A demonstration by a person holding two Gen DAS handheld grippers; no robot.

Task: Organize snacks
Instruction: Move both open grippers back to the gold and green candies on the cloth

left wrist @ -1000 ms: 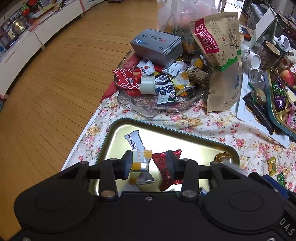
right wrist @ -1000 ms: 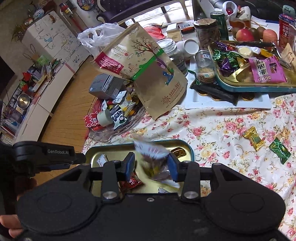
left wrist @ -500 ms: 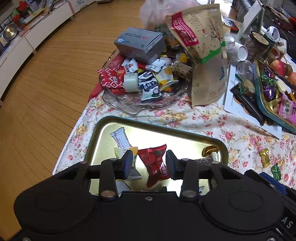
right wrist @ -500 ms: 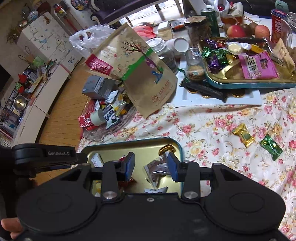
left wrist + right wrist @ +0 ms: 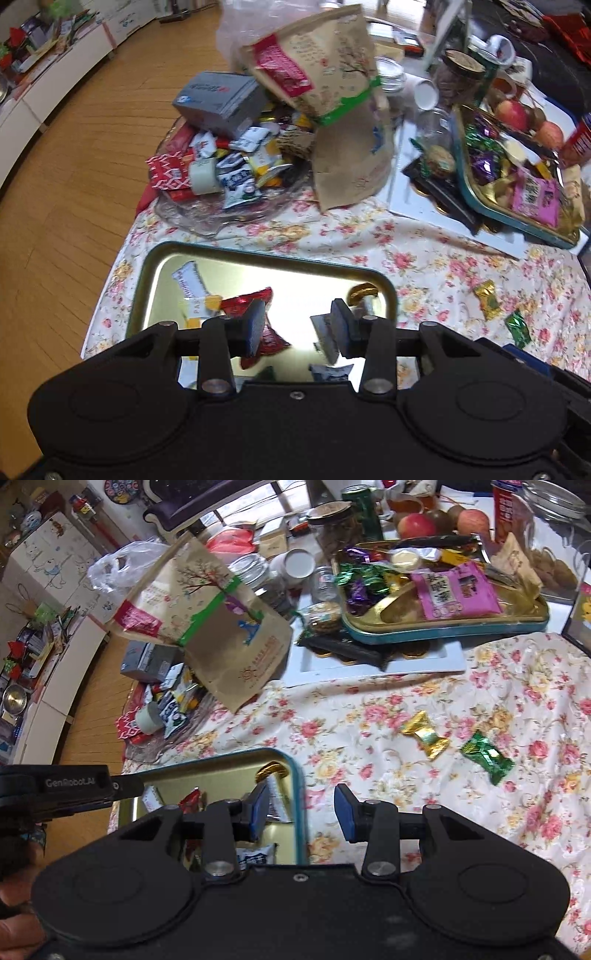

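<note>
A gold tray with a teal rim (image 5: 258, 254) lies at the near end of the flowered tablecloth. It holds a white packet (image 5: 188, 280), a red wrapper (image 5: 245, 301), a gold coin (image 5: 364, 291) and a silver packet (image 5: 323, 328). My left gripper (image 5: 297, 325) hangs open over the tray with nothing between its pads. My right gripper (image 5: 301, 810) is open and empty above the tray's right rim (image 5: 300, 794). To its right, a gold candy (image 5: 424, 734) and a green candy (image 5: 485, 757) lie loose on the cloth.
A glass dish (image 5: 221, 225) heaped with snacks and a grey box sits beyond the tray, with a brown paper bag (image 5: 343, 110) leaning over it. A second tray (image 5: 443, 629) of sweets rests on a white board (image 5: 369, 670) at the back. The table's left edge drops to wooden floor.
A packet that was between the right gripper's fingers a second ago now lies in the tray. Both grippers have slid to the right across the tray, jaws unchanged.
</note>
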